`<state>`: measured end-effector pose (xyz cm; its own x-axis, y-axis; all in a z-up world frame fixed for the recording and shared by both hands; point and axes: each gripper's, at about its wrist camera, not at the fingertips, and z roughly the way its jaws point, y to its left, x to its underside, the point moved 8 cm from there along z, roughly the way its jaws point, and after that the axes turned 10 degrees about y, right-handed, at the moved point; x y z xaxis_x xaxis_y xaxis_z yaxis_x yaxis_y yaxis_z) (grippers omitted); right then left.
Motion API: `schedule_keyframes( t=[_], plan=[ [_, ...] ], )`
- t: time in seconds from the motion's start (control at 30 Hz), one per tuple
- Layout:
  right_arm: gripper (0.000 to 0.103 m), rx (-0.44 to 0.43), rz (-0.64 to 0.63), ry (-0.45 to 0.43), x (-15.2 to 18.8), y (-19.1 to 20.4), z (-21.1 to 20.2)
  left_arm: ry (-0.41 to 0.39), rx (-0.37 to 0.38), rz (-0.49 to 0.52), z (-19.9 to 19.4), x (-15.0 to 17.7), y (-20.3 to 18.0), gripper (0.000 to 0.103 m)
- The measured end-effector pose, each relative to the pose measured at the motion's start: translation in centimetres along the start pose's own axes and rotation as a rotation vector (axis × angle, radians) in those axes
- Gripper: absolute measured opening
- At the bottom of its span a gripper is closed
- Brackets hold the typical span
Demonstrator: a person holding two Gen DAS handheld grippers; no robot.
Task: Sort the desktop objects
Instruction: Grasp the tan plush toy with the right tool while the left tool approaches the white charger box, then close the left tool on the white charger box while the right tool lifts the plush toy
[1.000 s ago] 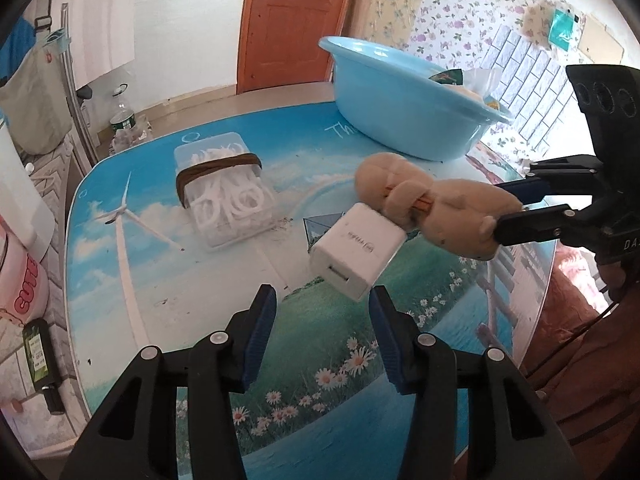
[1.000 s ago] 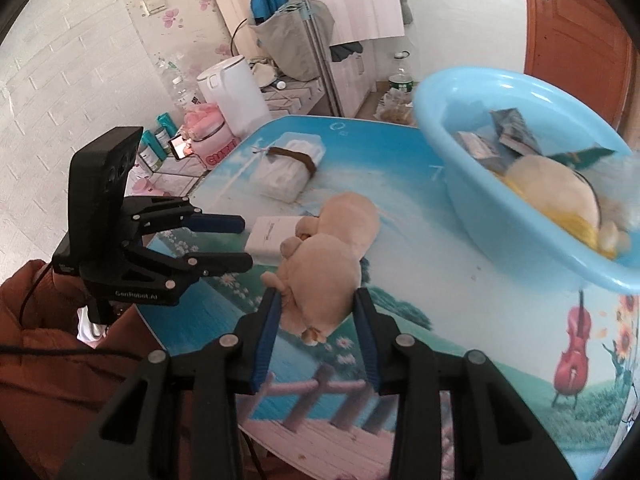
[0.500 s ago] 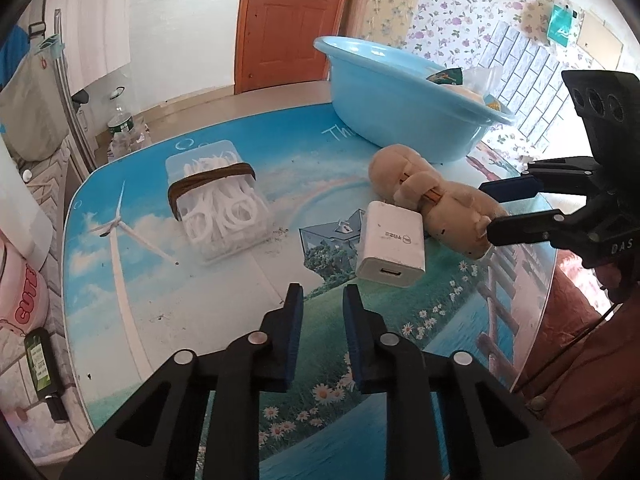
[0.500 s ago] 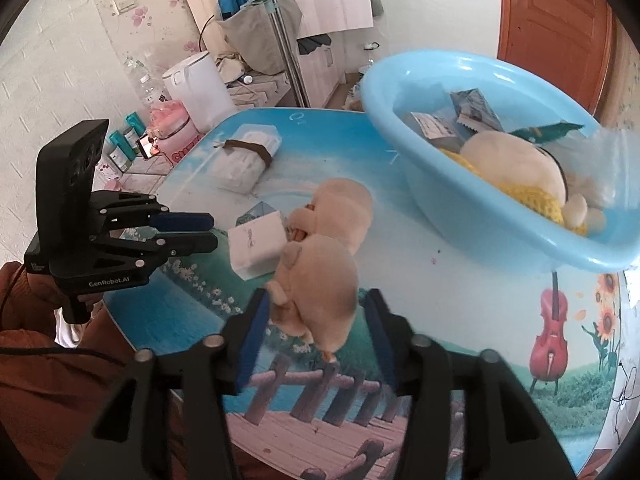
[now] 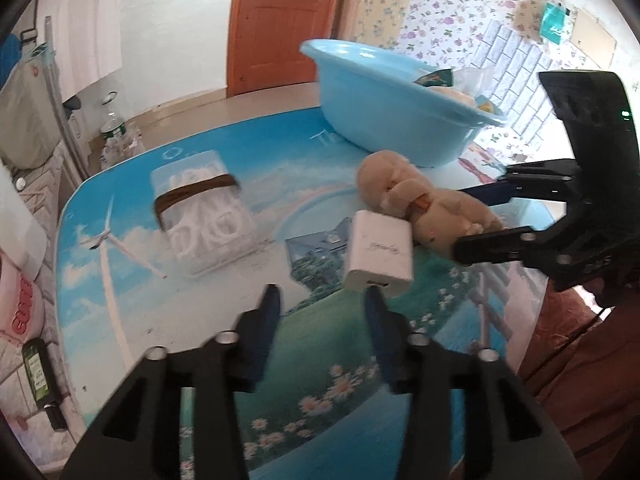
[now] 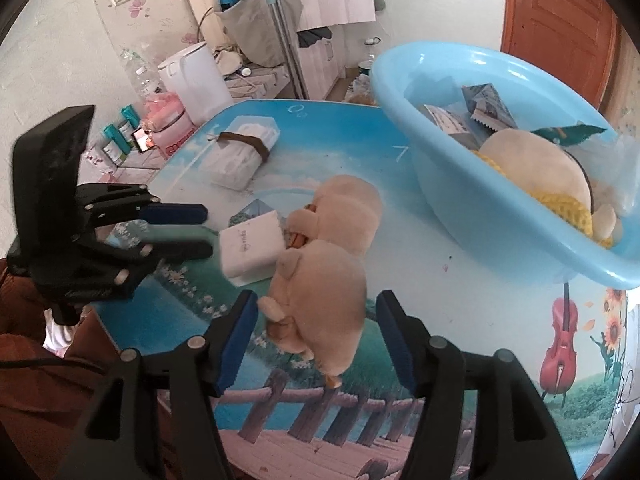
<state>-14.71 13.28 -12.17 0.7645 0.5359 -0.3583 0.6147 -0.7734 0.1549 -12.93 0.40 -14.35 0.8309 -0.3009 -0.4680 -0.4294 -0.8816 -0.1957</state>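
The plush toy (image 6: pixel 320 276) lies on the table (image 6: pixel 460 320) beside the white charger (image 6: pixel 254 246), between the right gripper (image 6: pixel 316 320)'s just-opened jaws, untouched. The left gripper (image 5: pixel 320 312), tilted down with jaws just reopened and empty, reaches the charger's near edge.

Left wrist view: charger (image 5: pixel 379 255) mid tabletop (image 5: pixel 224 280), plush toy (image 5: pixel 424 208) touching it at 2 o'clock. Basin (image 5: pixel 384 104) behind the toy at 12. Banded box (image 5: pixel 202 210) well apart at 9 o'clock.
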Motion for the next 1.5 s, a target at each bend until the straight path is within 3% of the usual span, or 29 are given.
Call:
schedule_keyframes(
  t=[0.03,0.07,0.37,0.53,0.6,0.63,0.67,1.17,1.4,1.5],
  plan=[
    [0.059,-0.016,0.008,0.000,-0.1,-0.1,0.0,0.001,0.004,0.011,0.1,-0.2,-0.4,0.047],
    [0.045,-0.040,0.009,0.002,-0.1,-0.1,0.0,0.001,0.005,0.019,0.1,-0.4,-0.6,0.048],
    [0.045,-0.064,0.003,-0.020,0.5,-0.6,-0.8,0.008,0.046,0.091,1.4,-2.0,-3.7,0.067],
    [0.045,-0.077,0.010,-0.021,0.6,-0.7,-0.7,0.029,0.026,0.151,3.0,-2.8,-5.1,0.067],
    [0.045,-0.075,0.013,-0.026,0.6,-0.8,-0.8,0.029,0.027,0.156,3.3,-3.2,-5.2,0.056],
    [0.045,-0.061,0.018,-0.028,0.6,-1.1,-0.9,0.025,0.017,0.157,3.3,-3.4,-5.1,0.042],
    [0.045,-0.061,0.024,-0.029,0.6,-1.3,-0.9,0.024,0.016,0.157,3.4,-3.5,-5.0,0.039],
    [0.045,-0.072,0.015,-0.028,1.5,-1.8,-1.0,0.018,0.020,0.156,3.3,-3.1,-5.2,0.038],
    [0.044,-0.035,0.011,-0.025,1.8,-2.0,-1.1,0.018,0.023,0.154,3.2,-2.9,-5.1,0.038],
    [0.043,0.041,0.008,-0.024,2.1,-2.9,-1.3,0.019,0.013,0.145,3.2,-2.9,-4.9,0.038]
  ],
)
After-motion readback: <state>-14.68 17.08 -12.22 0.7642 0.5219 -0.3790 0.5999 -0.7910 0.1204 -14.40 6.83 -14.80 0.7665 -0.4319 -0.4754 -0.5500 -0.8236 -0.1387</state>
